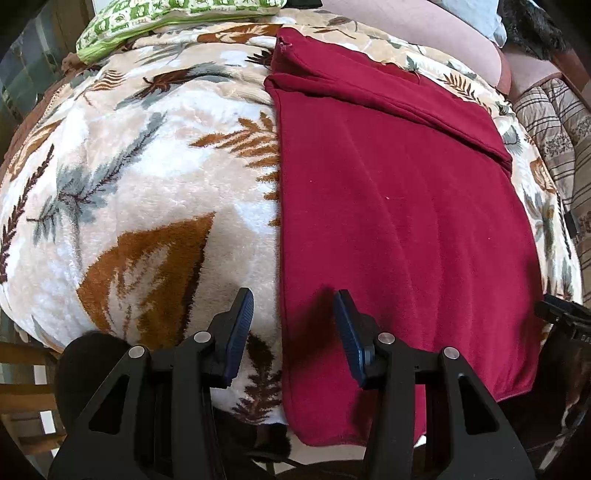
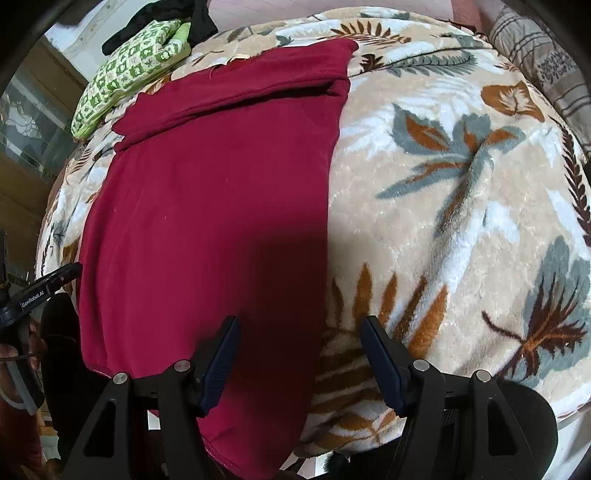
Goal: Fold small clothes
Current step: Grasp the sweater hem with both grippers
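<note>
A dark red garment (image 1: 399, 206) lies flat and lengthwise on a leaf-patterned blanket (image 1: 147, 177), with a folded band across its far end. My left gripper (image 1: 293, 299) is open and empty, hovering over the garment's near left edge. In the right wrist view the same garment (image 2: 207, 206) fills the left half. My right gripper (image 2: 299, 325) is open and empty, straddling the garment's near right edge. The right gripper's tip shows at the right edge of the left wrist view (image 1: 561, 314), and the left gripper shows at the left edge of the right wrist view (image 2: 44, 288).
A green-and-white patterned pillow (image 1: 147, 22) lies at the far left of the blanket, also in the right wrist view (image 2: 129, 74). A striped cushion (image 1: 554, 122) sits at the right. The blanket (image 2: 461, 203) drops off at its near edge.
</note>
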### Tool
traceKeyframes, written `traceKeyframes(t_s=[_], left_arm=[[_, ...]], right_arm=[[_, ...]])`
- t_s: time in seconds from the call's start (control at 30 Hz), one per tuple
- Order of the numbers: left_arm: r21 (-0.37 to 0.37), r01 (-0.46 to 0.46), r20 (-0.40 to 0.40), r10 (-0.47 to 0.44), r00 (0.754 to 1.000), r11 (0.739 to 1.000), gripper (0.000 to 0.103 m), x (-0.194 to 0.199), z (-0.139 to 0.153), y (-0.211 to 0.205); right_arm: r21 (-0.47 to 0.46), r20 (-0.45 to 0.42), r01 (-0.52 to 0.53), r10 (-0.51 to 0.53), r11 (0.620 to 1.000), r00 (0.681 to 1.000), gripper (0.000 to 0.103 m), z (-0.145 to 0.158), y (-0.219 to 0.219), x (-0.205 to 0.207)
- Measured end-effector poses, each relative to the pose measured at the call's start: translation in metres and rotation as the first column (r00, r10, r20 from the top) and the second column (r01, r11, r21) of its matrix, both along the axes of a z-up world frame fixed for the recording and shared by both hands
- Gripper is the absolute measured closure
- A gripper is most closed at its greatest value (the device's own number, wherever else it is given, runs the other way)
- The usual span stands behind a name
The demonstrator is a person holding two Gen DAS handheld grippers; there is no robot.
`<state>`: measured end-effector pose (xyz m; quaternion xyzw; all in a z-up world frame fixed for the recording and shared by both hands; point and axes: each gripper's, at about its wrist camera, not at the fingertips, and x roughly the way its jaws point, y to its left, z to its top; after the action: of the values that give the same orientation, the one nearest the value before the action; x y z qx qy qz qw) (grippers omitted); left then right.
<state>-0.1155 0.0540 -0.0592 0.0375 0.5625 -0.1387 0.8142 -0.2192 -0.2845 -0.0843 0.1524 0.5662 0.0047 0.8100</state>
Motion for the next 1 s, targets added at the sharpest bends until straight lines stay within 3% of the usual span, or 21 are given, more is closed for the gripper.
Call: traceKeyframes(t_s=[0.3,0.7,0.8,1.0], left_arm=[[-0.051,0.029,-0.036,-0.03,0.999,0.998,0.058,-0.019,0.02,0.009],[-0.049,0.036,-0.139,-0.043,0.989,0.998,0.058,-0.044,-0.029,0.005],[-0.069,0.036,-0.128,-0.045,0.991,0.997,0.048,-0.045,-0.032,0.003],[-0.11,0.025,-0.137,-0.04,0.99,0.994,0.039,-0.045,-0.032,0.004]], right_arm=[[0.033,-0.005,0.0,0.0,0.999,1.0,0.038,0.003,0.002,-0.022],[0.074,-0.046,-0.009,0.012,0.997,0.999,0.037,-0.011,0.008,-0.04],[0.113,-0.059,-0.014,0.021,0.994,0.998,0.036,-0.014,0.01,-0.04],[0.169,-0.075,-0.029,0.042,0.985,0.996,0.036,-0.02,0.015,-0.047]])
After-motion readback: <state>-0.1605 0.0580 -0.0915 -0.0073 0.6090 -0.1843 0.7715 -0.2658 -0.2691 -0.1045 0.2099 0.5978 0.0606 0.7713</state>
